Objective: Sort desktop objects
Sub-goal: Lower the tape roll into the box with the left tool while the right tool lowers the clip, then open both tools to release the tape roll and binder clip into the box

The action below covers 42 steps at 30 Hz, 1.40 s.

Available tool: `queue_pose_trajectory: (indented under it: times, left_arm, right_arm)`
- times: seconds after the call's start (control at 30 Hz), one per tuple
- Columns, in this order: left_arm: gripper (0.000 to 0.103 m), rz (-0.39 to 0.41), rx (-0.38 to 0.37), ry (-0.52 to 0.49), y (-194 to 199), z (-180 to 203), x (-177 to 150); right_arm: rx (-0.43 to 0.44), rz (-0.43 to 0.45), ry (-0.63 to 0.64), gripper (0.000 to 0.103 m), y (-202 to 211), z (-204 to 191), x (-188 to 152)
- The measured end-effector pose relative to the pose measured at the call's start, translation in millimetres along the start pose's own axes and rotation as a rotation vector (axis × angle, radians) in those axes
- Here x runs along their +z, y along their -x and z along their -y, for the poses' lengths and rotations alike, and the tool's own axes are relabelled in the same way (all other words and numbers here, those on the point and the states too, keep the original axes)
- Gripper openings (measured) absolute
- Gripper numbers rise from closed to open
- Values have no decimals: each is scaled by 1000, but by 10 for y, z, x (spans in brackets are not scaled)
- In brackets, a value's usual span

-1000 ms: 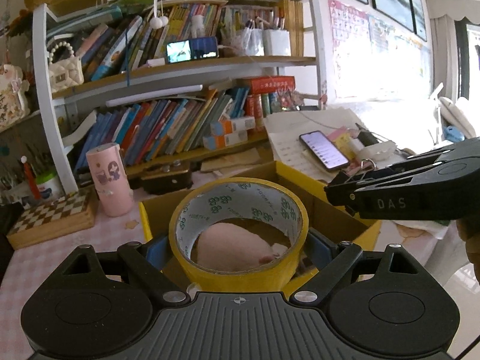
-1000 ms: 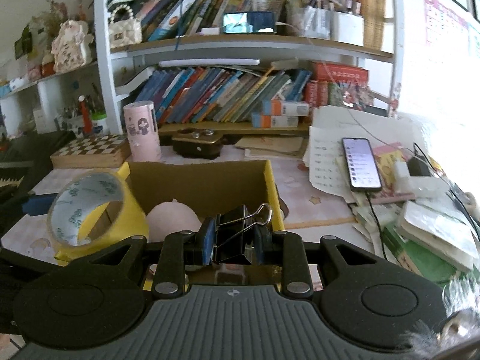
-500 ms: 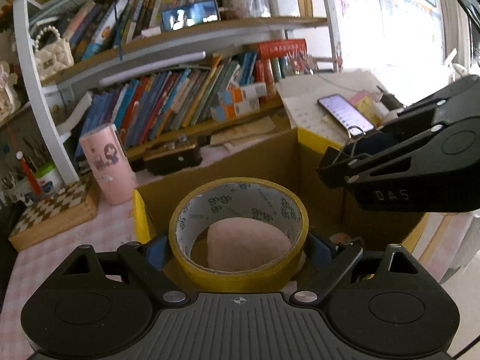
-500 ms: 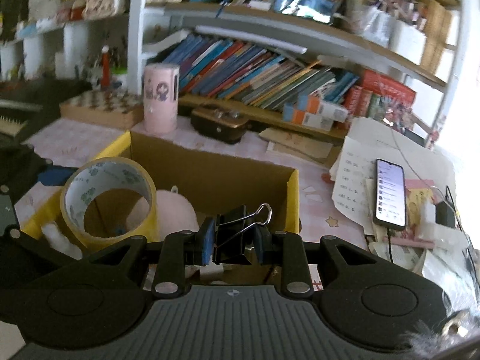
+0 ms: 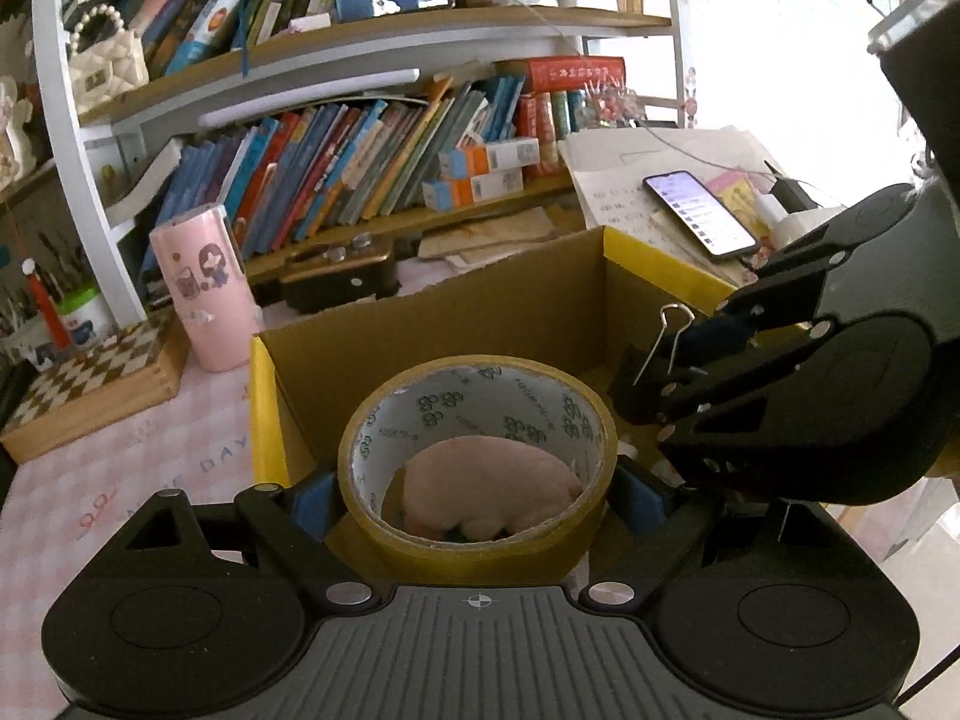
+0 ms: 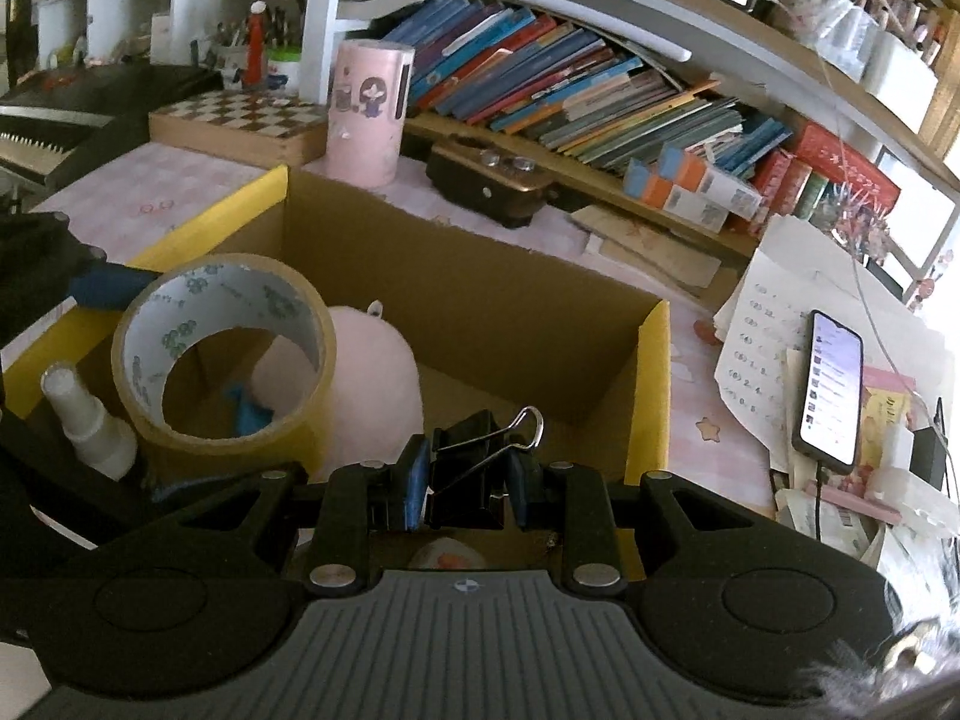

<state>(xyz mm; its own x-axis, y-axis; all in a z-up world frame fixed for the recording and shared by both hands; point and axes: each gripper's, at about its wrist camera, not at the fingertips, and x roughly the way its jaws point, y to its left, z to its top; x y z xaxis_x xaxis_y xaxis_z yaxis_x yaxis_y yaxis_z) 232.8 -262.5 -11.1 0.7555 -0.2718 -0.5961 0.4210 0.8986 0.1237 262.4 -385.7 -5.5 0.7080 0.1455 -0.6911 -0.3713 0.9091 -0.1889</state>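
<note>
My left gripper (image 5: 477,489) is shut on a yellow tape roll (image 5: 480,534) and holds it over the open cardboard box (image 5: 480,312). The roll also shows in the right wrist view (image 6: 222,414). My right gripper (image 6: 465,483) is shut on a black binder clip (image 6: 474,462) above the box's (image 6: 651,384) right side; the clip shows in the left wrist view (image 5: 672,342). A pink plush toy (image 6: 378,372) and a white spray bottle (image 6: 90,420) lie inside the box.
A pink cup (image 5: 204,288), a chequered wooden box (image 5: 90,378) and a dark brown case (image 5: 342,282) stand behind the box. A phone (image 6: 831,390) lies on papers to the right. Bookshelves rise at the back.
Both grippers have moved forward and down over the box, each still holding its object. The right gripper has come closer to the left one.
</note>
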Motion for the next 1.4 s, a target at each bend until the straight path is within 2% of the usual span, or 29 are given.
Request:
queue_pose_trajectory:
  times: [0.3,0.4,0.67,1.03,1.13,1.2,1.33,1.4]
  left_arm:
    - [93,-2,18,14,30,-7,-16]
    - [99,43,31,-4,95,7,-27]
    - [99,102,43,-26,243,24,-6]
    - [100,133,100,36,483,-82,-57]
    - [100,140,119,61,580,-135,-83]
    - [100,147,126,80,651,-173,-110]
    - [101,150,144,126,792,-273,-187]
    - [101,149,156,138,873,-324,-239]
  right_arm:
    - [19,-28,-2,25,-72,62,-5]
    - [28,-39,-4,25,-100,80,-5]
    - [58,-50,-27,25,-160,117,12]
    - [94,-74,-32,25,-241,90,33]
    - [98,-59,-43,33,-194,88,34]
    - [101,-46,-51,44,-140,65,29]
    - [78,-23,-51,50,-15,-1,14]
    - [59,-3,-66,57,78,-31,-5]
